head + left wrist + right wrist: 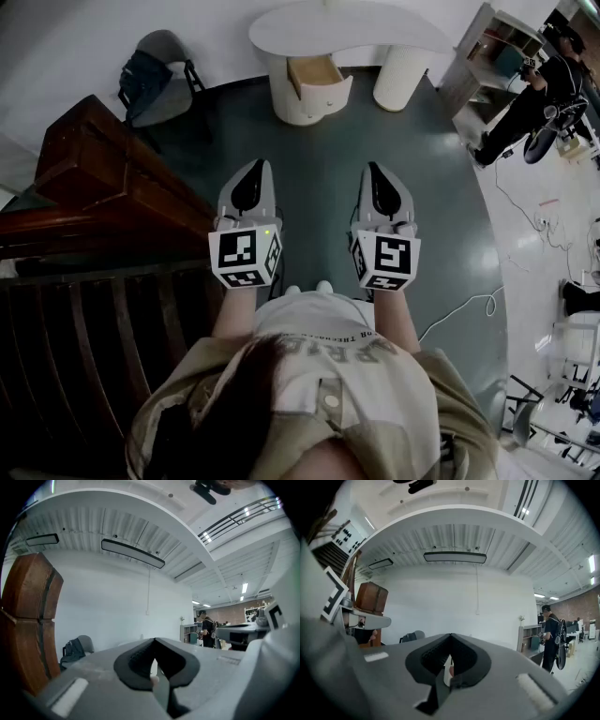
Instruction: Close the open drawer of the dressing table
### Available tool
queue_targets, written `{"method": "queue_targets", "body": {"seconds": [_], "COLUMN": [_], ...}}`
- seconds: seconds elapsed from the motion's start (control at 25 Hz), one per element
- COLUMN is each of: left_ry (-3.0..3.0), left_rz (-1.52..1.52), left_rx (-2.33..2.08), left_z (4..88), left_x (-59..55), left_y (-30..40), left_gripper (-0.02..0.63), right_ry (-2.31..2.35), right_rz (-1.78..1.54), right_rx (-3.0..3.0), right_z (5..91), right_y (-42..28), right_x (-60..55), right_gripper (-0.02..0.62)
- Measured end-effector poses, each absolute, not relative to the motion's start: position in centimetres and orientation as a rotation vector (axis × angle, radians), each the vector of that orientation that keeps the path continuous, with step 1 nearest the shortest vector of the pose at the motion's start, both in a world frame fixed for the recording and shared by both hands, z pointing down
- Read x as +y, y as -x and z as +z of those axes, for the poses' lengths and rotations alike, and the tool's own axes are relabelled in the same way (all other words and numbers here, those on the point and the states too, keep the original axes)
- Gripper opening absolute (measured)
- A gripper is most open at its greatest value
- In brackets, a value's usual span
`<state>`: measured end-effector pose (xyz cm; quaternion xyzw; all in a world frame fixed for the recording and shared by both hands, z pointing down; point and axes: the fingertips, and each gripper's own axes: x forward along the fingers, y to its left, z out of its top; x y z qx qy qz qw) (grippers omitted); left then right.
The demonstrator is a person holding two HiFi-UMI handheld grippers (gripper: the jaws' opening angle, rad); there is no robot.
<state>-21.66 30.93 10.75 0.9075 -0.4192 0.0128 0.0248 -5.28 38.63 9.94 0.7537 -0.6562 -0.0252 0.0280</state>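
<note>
The cream dressing table (pixel 349 28) stands far ahead by the white wall. Its drawer (pixel 317 79) is pulled out, showing a wooden inside. My left gripper (pixel 255 170) and right gripper (pixel 373 172) are held side by side, level, well short of the table. Both are shut with nothing between the jaws. In the left gripper view the left gripper (pixel 153 641) has its tips touching, and a sliver of the pale table shows through the gap behind them. The right gripper (pixel 451 637) looks the same in the right gripper view.
A brown wooden stair rail (pixel 103 187) runs along my left. A grey chair with a dark bag (pixel 150 80) stands left of the table. A person in black (pixel 525 98) stands by shelves (pixel 487 47) at the right. A white cable (pixel 464 309) lies on the floor.
</note>
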Motion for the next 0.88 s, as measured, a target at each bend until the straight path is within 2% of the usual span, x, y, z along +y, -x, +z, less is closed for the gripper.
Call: {"method": "queue_targets", "body": {"seconds": [0.88], "left_ry": [-2.81], "left_rz": [0.064], "left_rx": [-1.265], "left_z": [11.3], "left_x": [31.0], "left_y": [21.1], "left_gripper": [0.008], "right_ry": [-2.341], "right_rz": [-0.065], "right_rx": [-2.104], "right_z": [9.9], "right_y": [4.7], "right_x": [38.8], "right_gripper": [0.003]}}
